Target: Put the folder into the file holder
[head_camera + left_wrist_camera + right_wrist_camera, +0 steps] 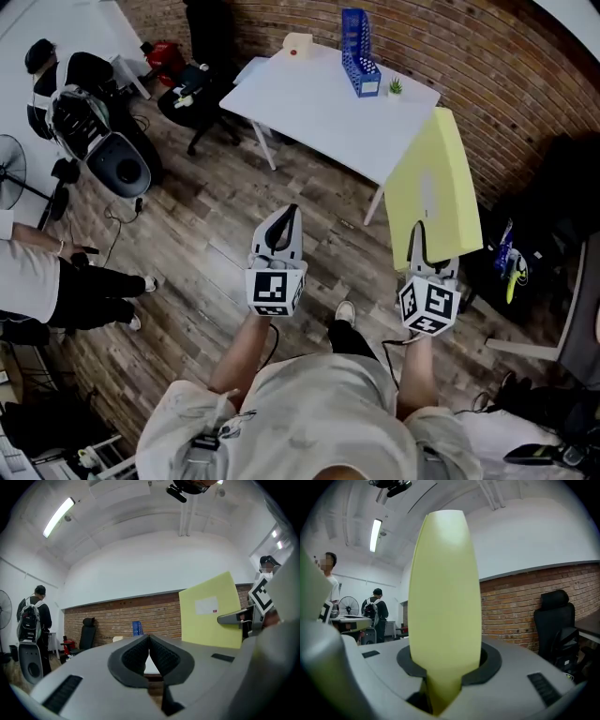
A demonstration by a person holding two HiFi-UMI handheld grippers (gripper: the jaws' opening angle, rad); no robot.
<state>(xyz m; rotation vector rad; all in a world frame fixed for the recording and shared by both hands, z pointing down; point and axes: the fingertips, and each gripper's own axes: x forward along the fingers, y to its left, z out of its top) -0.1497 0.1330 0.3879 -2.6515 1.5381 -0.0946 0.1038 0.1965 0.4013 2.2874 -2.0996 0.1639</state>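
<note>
While looking steeply down in the head view: yellow folder (433,187) held upright in the air over the wood floor (206,234), covering the near right corner of the white table (319,108) in this view. Pinched at its lower edge by the right gripper (420,234). Blue file holder (359,42) upright at the far edge of the table, toward its right corner, well apart from the folder. Small green plant (396,86) just beside it on the corner side, pale box (297,44) at the far left corner. Left gripper (288,214) raised over the floor beside the right one

From the left gripper view: left gripper (149,639) pressed together, dark pads (136,656) meeting at the tips with nothing between. Folder (211,611) off to the right, clamped by the right gripper (233,618). File holder (137,628) small and far off before the brick wall (108,618), person with a backpack (32,620) standing at far left

From the right gripper view: right gripper (446,667) closed on the folder (445,588), seen edge-on and rising straight up between the jaws. Behind, black chair (553,620) against brick to the right, fan (348,605) and person with a backpack (375,609) to the left
</note>
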